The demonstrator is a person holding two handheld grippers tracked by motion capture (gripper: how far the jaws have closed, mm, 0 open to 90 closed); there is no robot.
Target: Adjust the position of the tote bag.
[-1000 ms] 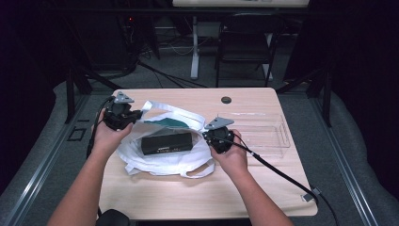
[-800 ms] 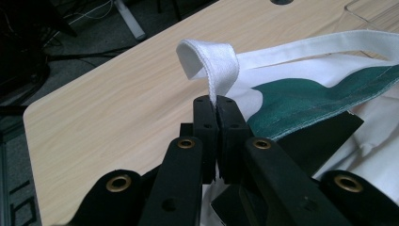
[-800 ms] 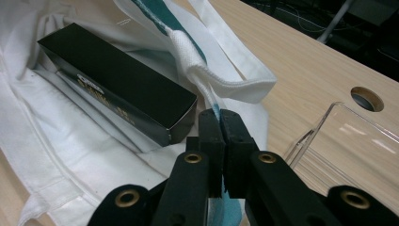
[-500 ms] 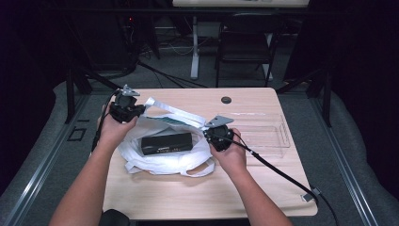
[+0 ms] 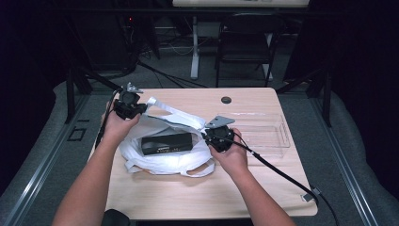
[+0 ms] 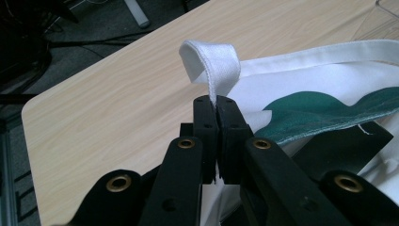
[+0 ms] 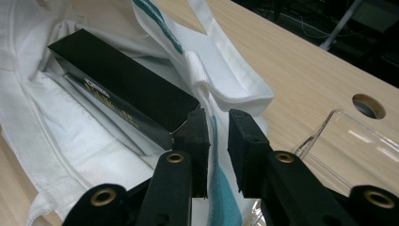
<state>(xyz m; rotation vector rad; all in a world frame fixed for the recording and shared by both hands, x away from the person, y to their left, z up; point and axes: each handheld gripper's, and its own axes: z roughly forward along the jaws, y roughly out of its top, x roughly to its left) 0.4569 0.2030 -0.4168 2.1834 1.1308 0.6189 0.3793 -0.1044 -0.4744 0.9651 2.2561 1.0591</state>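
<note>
The white bag point(image 5: 162, 141) lies on the bench point(image 5: 188, 188) with a black box point(image 5: 167, 142) inside it. Your left claw point(image 6: 216, 101) pinches its strap tight. Your right claw point(image 7: 219, 123) has just been opening, with the rim loose between. The cloth is soft and floppy, so hold the thick hem.

The white bag point(image 5: 162, 141) and clear tray point(image 5: 263, 129) crowd the table's point(image 5: 188, 197) middle; its near strip lies open.

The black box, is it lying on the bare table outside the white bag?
No, the black box lies inside the open white bag, with cloth all round it.
</note>
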